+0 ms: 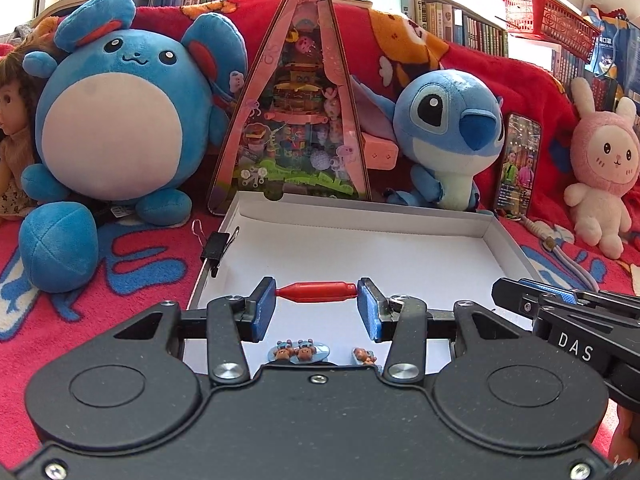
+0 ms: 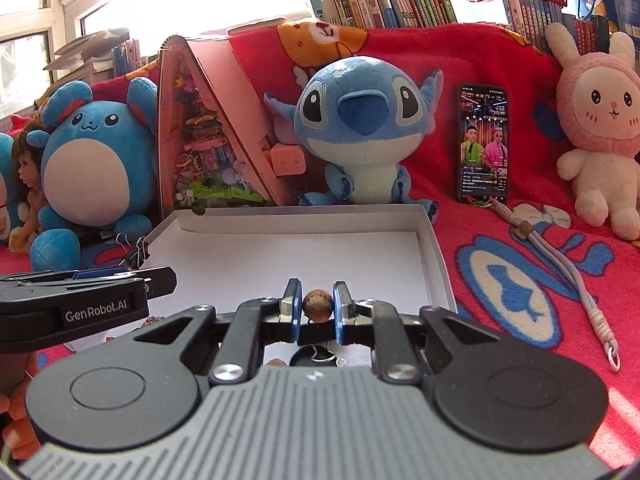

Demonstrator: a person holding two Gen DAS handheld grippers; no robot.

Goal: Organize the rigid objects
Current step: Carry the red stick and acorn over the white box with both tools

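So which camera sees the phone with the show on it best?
The right wrist view: the phone faces the camera, upright against the red blanket, screen clear. In the left wrist view it sits near the edge, narrower and turned partly away.

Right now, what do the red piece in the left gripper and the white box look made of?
Red piece: likely plastic, glossy, with a highlight along its smooth moulded body. White box: thin matte cardboard, judging by its folded walls and raw edges.
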